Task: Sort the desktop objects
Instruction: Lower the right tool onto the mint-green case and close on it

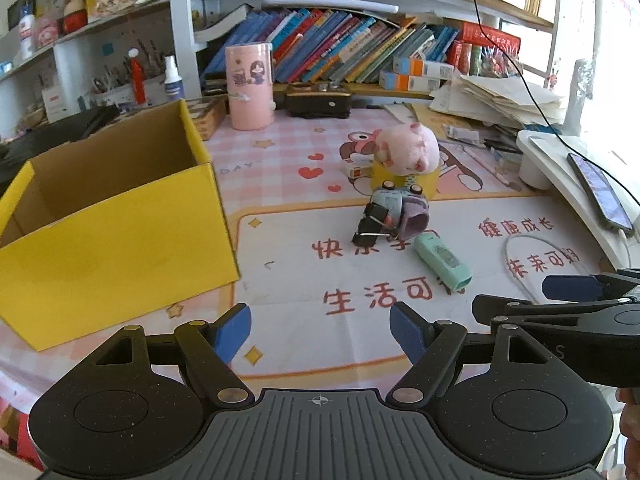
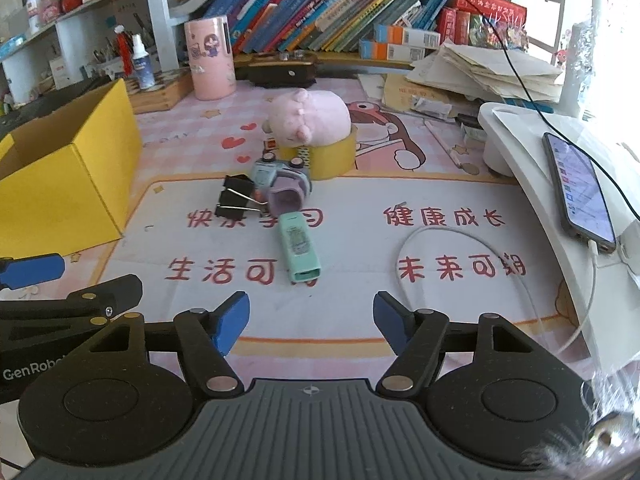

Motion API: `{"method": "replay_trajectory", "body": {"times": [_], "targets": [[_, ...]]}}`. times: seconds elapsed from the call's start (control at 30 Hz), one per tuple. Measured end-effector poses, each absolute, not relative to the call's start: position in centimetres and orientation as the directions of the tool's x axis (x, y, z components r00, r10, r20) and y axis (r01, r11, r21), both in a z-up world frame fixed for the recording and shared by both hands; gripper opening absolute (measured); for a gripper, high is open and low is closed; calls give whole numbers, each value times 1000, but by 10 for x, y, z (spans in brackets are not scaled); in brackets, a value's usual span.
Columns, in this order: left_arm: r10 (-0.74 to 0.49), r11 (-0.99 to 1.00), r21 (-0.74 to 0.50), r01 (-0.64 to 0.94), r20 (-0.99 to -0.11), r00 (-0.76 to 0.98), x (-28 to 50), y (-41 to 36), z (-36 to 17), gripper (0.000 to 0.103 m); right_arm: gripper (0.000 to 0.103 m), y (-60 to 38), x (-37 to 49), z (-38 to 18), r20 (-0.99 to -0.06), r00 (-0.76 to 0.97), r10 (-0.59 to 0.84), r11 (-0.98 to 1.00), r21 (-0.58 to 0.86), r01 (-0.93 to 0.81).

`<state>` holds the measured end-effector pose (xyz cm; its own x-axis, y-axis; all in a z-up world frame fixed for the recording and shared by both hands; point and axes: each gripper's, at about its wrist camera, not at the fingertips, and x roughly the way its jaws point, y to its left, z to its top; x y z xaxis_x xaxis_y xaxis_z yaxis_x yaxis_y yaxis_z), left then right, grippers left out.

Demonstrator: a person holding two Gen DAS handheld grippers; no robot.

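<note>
Your left gripper (image 1: 320,334) hangs spread and empty beside the yellow box (image 1: 116,240). Your right gripper (image 2: 311,320), also spread and empty, is nearer the mint correction-tape dispenser (image 2: 299,248), lying just ahead, its long axis pointing almost straight back between the fingers.

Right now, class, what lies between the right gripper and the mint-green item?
Only bare printed mat between the right gripper and mint-green item, seen in the right wrist view.
</note>
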<state>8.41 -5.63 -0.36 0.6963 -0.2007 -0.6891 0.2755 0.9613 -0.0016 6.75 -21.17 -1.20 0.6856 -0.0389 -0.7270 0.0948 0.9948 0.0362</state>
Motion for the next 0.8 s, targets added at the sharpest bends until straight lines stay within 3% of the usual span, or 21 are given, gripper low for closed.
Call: {"method": "replay_trajectory", "body": {"times": [0.4, 0.63, 0.8], "targets": [[-153, 974, 9, 227, -715, 682, 121, -78, -11, 79, 61, -231, 124, -27, -780, 626, 24, 999, 46, 19], [-107, 983, 23, 184, -738, 667, 138, -88, -16, 78, 51, -234, 156, -44, -831, 552, 68, 997, 33, -73], [-68, 990, 31, 137, -748, 660, 145, -92, -17, 78, 50, -236, 166, -47, -818, 566, 103, 989, 22, -148]]}}
